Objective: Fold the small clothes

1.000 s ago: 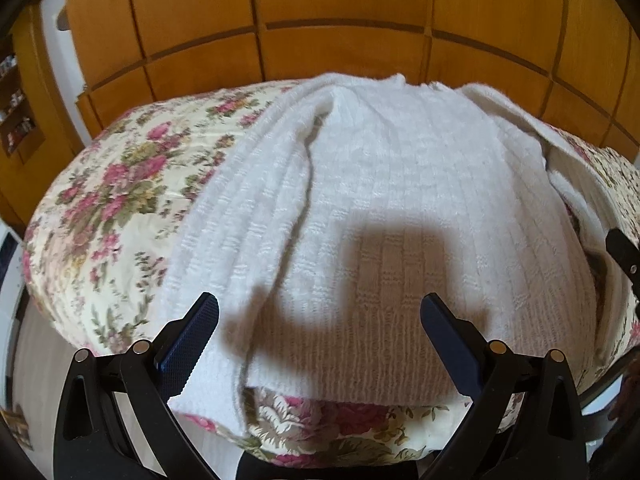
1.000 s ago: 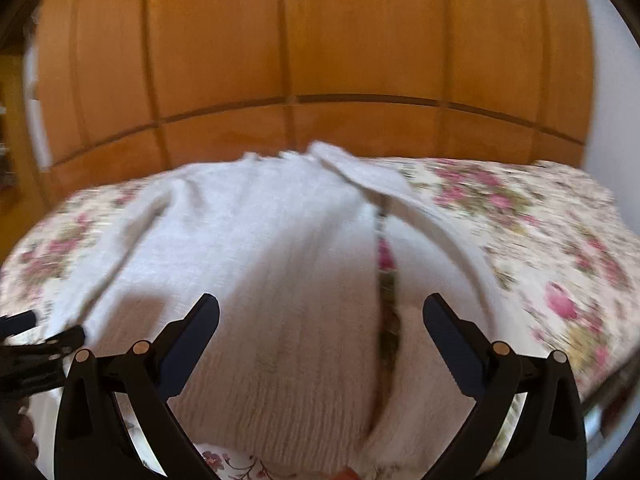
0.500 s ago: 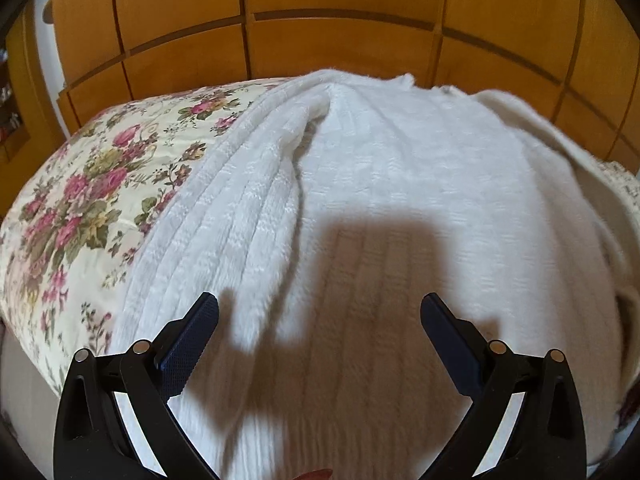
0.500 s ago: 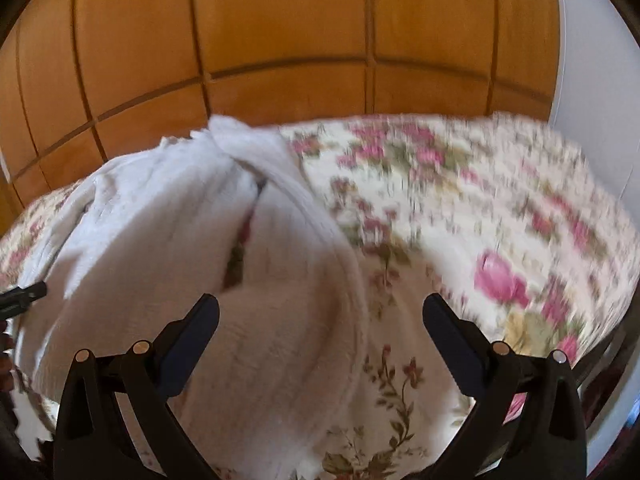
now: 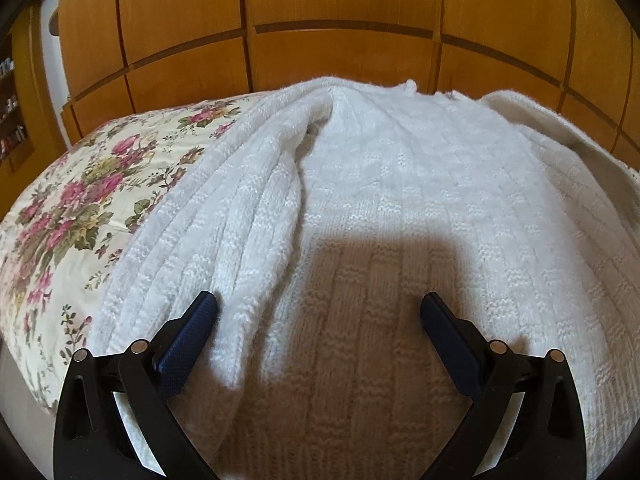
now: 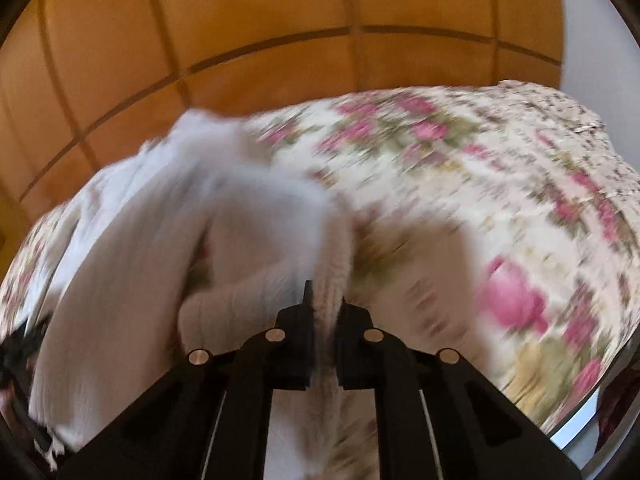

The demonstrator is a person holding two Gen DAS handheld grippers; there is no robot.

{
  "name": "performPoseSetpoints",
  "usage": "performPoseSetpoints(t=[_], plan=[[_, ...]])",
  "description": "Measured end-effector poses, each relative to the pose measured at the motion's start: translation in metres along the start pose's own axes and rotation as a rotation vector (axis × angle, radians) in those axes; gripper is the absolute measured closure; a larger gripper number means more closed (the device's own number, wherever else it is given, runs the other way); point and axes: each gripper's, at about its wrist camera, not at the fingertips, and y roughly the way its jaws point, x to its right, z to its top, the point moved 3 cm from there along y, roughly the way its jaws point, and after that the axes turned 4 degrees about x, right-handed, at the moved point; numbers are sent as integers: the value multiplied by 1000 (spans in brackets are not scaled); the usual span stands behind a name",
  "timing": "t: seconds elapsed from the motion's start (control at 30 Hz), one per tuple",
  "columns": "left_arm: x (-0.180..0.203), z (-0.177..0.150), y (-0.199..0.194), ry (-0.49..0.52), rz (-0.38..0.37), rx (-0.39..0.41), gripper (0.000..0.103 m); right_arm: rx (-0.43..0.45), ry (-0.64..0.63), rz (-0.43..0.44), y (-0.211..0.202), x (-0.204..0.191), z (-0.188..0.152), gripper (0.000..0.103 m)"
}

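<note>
A white knitted sweater [image 5: 400,200] lies spread on a floral bedspread [image 5: 80,200]. Its left sleeve [image 5: 224,240] is folded along the body. My left gripper [image 5: 318,312] is open, low over the sweater's lower part, with the left fingertip against the sleeve's edge. In the blurred right wrist view the sweater [image 6: 160,260] lies at the left, and my right gripper [image 6: 324,308] is shut on the sweater's right sleeve [image 6: 328,264], which runs up between the fingers.
A wooden panelled wardrobe [image 5: 340,20] stands behind the bed. The floral bedspread [image 6: 500,220] stretches to the right of the sweater, with the bed's edge at the lower right. A white wall [image 6: 600,40] is at the far right.
My right gripper has swung right over the sleeve and shut on it. My left gripper has moved in closer and lower over the sweater, still open.
</note>
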Motion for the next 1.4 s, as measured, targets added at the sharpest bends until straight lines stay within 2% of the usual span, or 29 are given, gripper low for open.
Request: performPoseSetpoints(t=[0.2, 0.33, 0.47, 0.53, 0.6, 0.63, 0.7, 0.77, 0.8, 0.83, 0.9, 0.97, 1.03, 1.13, 1.23, 1.33, 1.37, 1.4], plan=[[2, -1, 0, 10, 6, 12, 3, 35, 14, -117, 28, 53, 53, 96], [2, -2, -1, 14, 6, 29, 3, 77, -31, -250, 50, 85, 97, 96], [2, -3, -2, 15, 1, 41, 3, 85, -2, -353, 71, 115, 128, 93], [2, -3, -2, 17, 1, 45, 3, 68, 4, -405, 88, 129, 137, 80], [1, -4, -3, 14, -5, 54, 3, 54, 5, -449, 99, 134, 138, 41], [1, -4, -3, 11, -8, 58, 3, 54, 11, -487, 101, 135, 137, 39], [1, -5, -3, 13, -7, 61, 3, 84, 48, -478, 94, 130, 133, 40], [2, -5, -3, 16, -4, 70, 3, 159, 114, -358, 72, 108, 124, 40], [2, -5, -3, 17, -3, 72, 3, 184, 130, -265, 63, 93, 118, 40], [2, -5, -3, 18, -4, 74, 3, 178, 123, -116, 53, 67, 104, 41], [2, -5, -3, 17, -11, 75, 3, 119, 103, 52, 49, 36, 84, 54], [0, -4, -7, 14, -33, 69, 3, 7, 119, 260, 47, -1, 49, 58], [-4, -3, -15, -9, -67, 86, 3, -91, 145, 412, 46, -27, 20, 61], [-11, -7, -23, -44, -76, 96, 3, -170, 132, 523, 40, -55, -14, 62], [-14, -13, -29, -34, -75, 92, 3, -230, 141, 563, 36, -69, -40, 62], [-12, -19, -32, 0, -54, 87, 3, -206, 145, 582, 23, -75, -51, 62], [-9, -22, -32, 15, -47, 86, 3, -202, 145, 602, 19, -78, -54, 67], [-8, -24, -33, 21, -41, 87, 3, -201, 142, 617, 16, -80, -56, 89]])
